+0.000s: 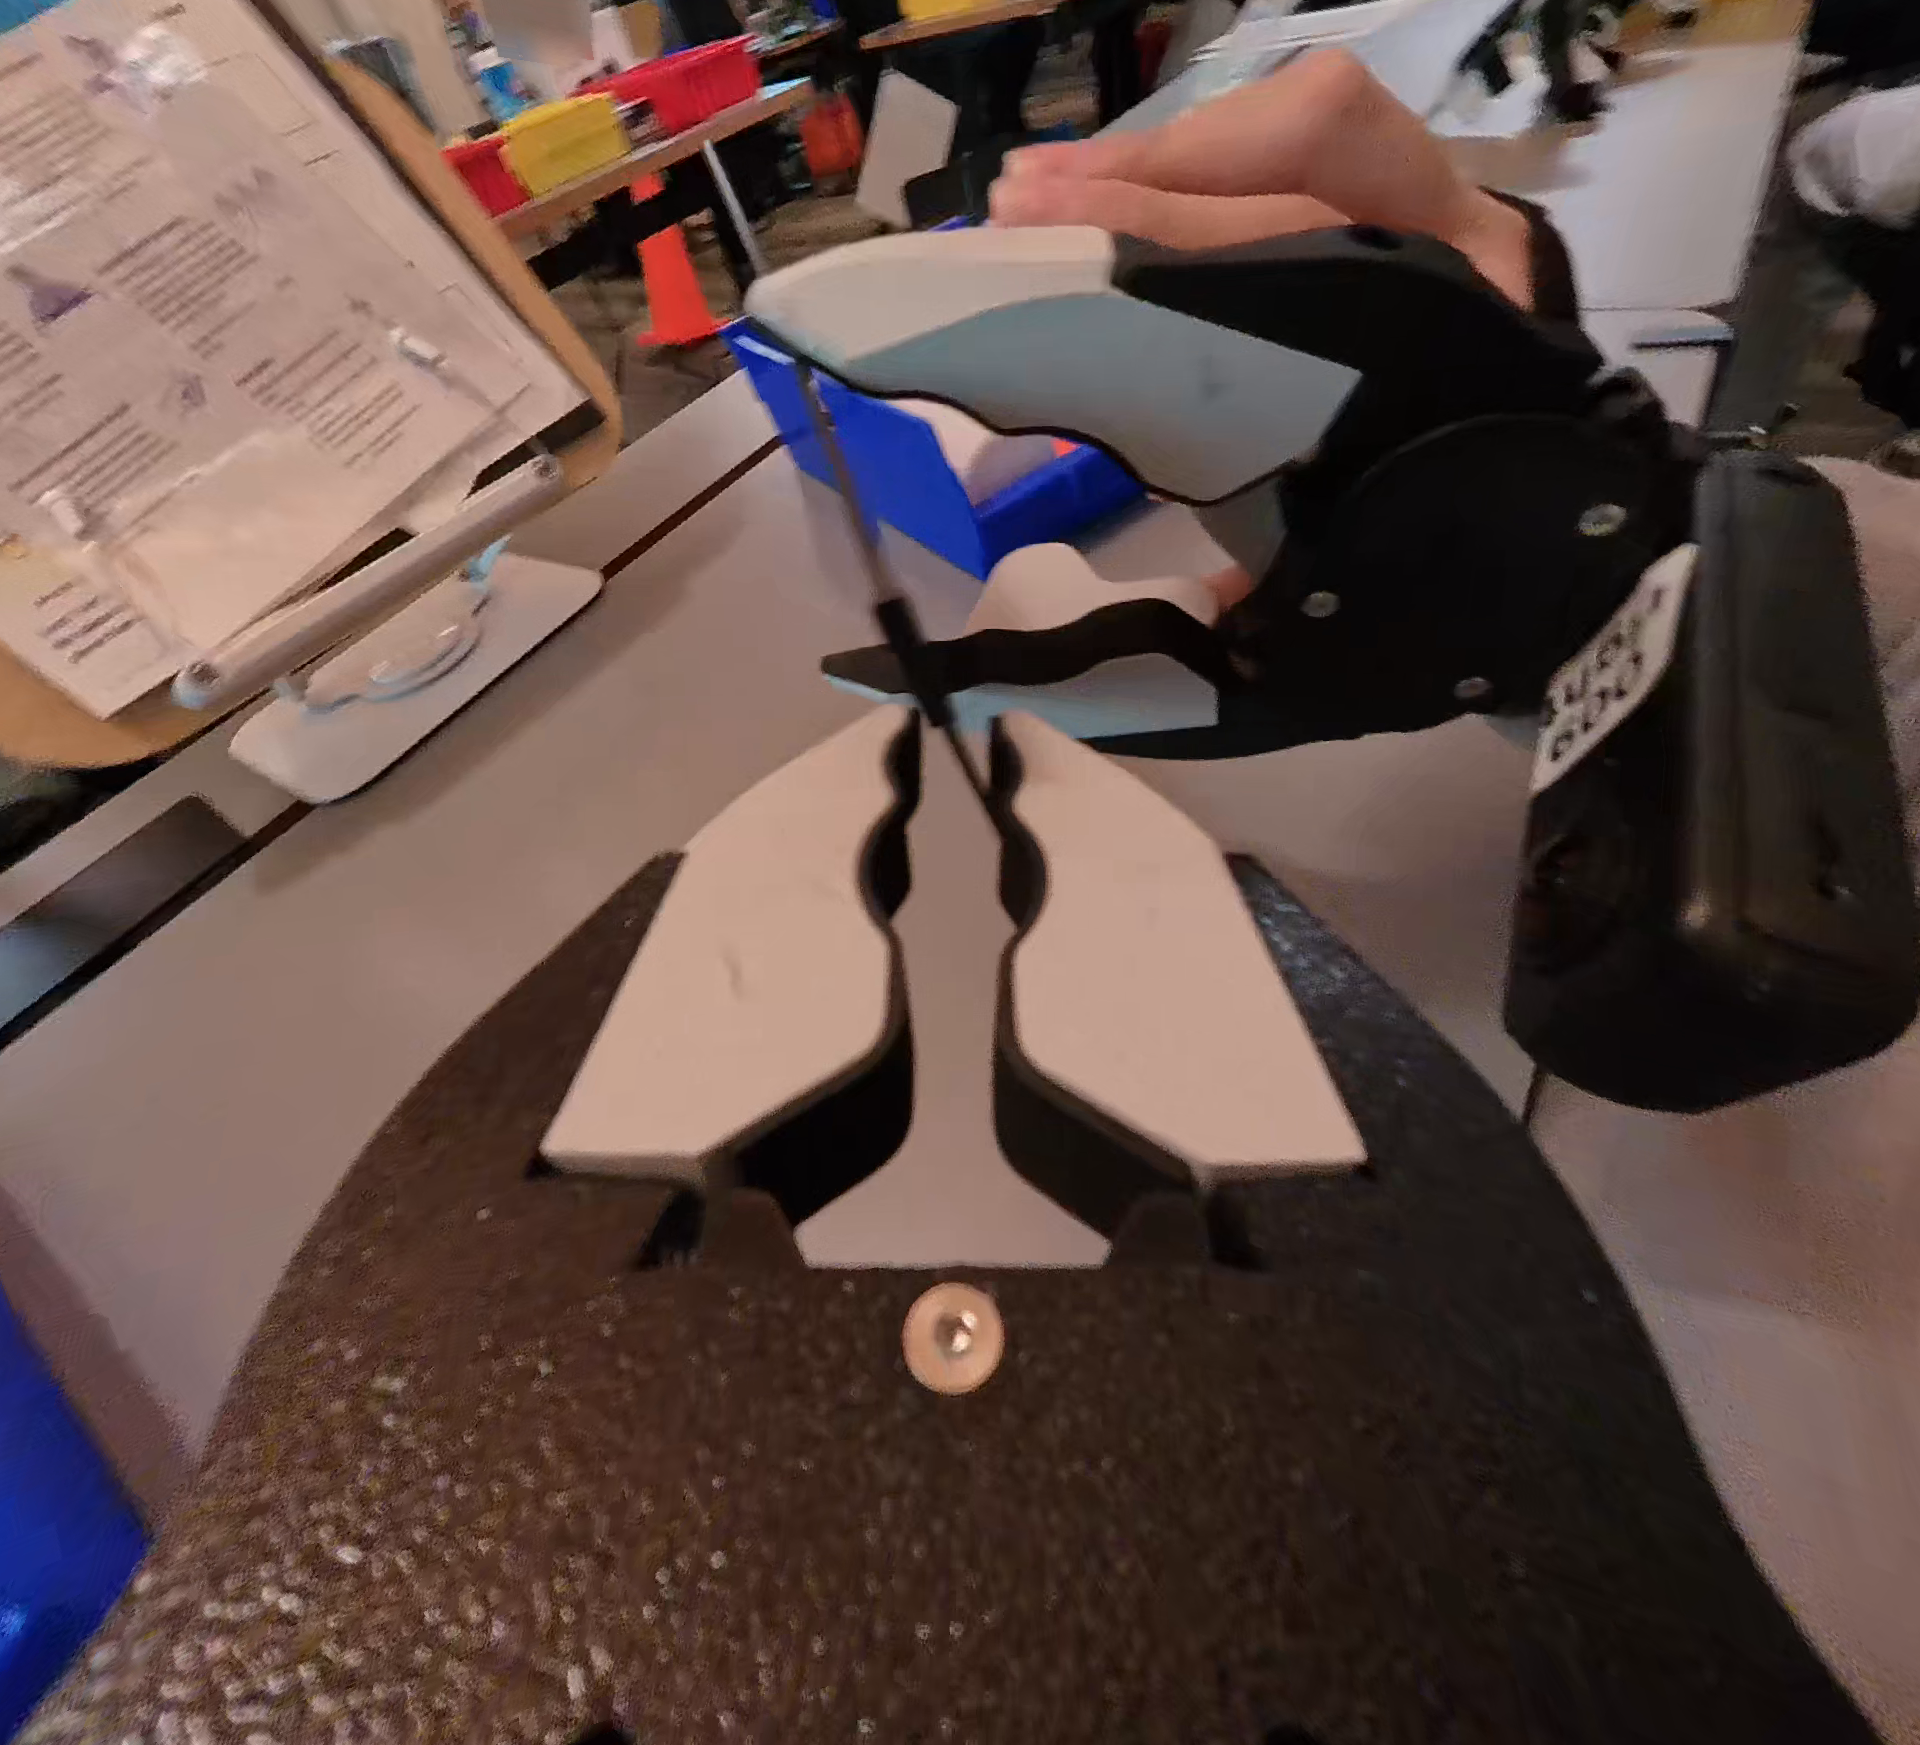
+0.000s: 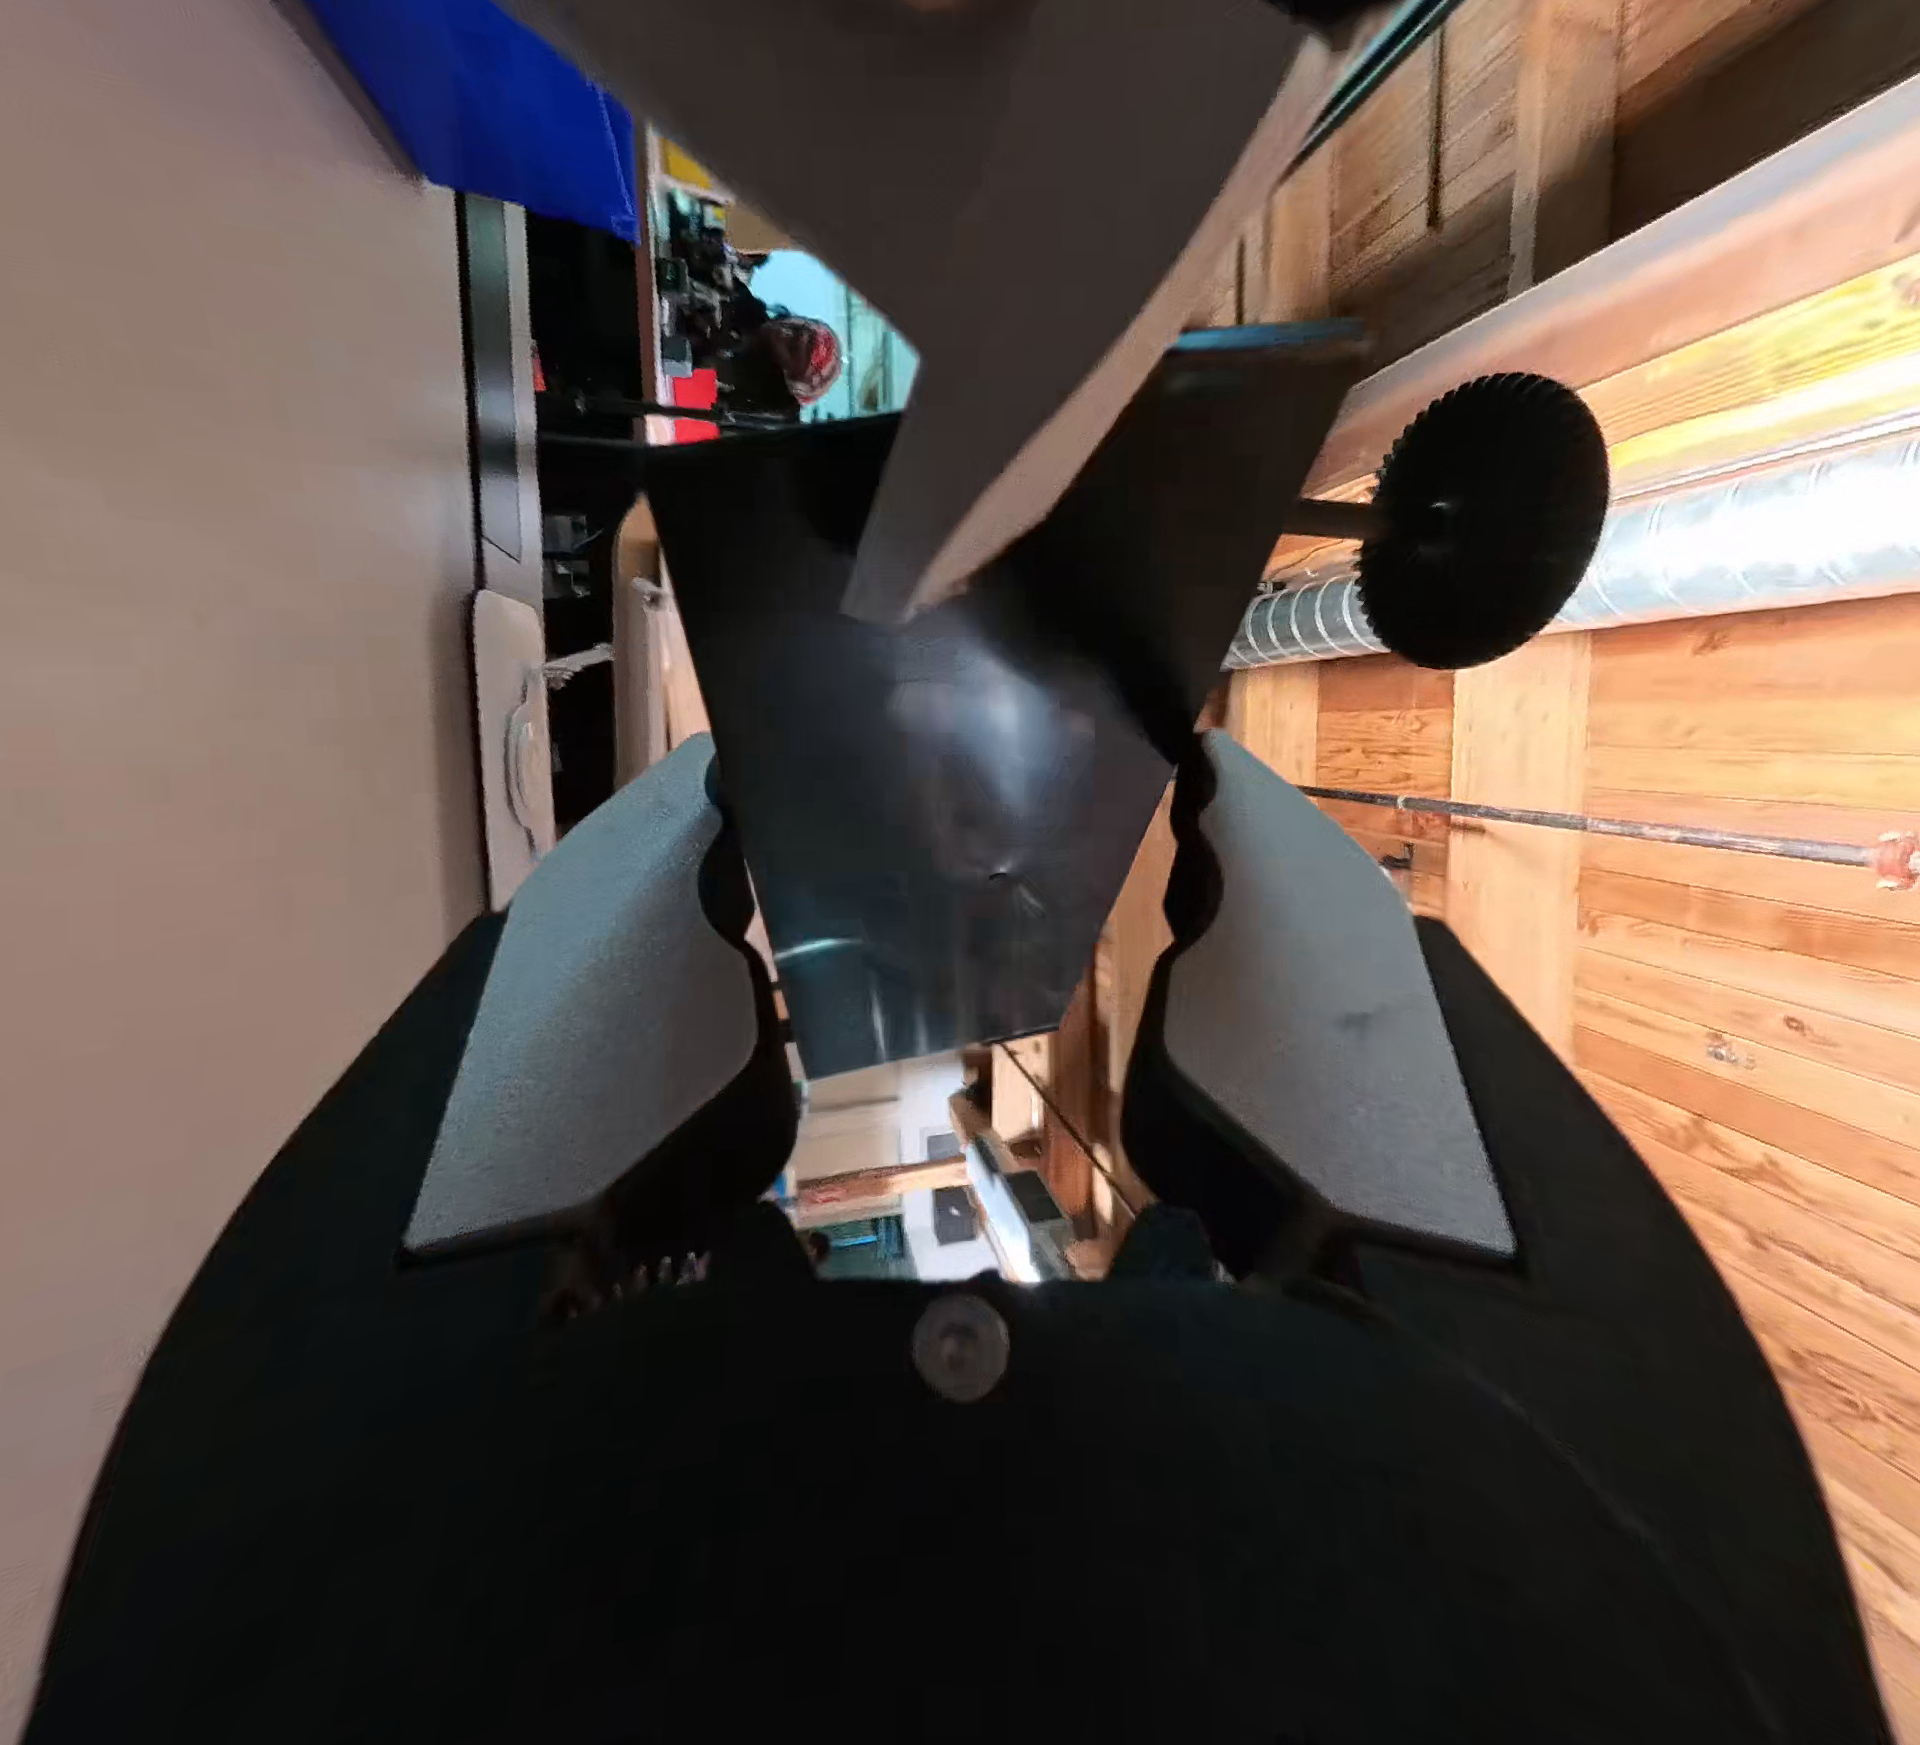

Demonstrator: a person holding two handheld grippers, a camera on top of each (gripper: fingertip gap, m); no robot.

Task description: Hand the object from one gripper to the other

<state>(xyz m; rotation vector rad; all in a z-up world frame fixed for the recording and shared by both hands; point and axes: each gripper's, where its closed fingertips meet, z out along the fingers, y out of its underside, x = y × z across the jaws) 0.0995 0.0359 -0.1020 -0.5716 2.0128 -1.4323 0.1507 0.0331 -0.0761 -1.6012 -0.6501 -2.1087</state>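
above the grey surface, the left gripper pinches the lower end of a thin black rod that slants up between the right gripper's spread, non-touching fingers.

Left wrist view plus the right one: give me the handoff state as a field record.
object: thin black rod, with a toothed disc on one end
left claw: shut on rod at the fingertips
right claw: open, turned sideways, fingers on either side of the rod, not gripping
hand: on top of the right claw's body
handoff: not yet done
background: blue bin on the grey table
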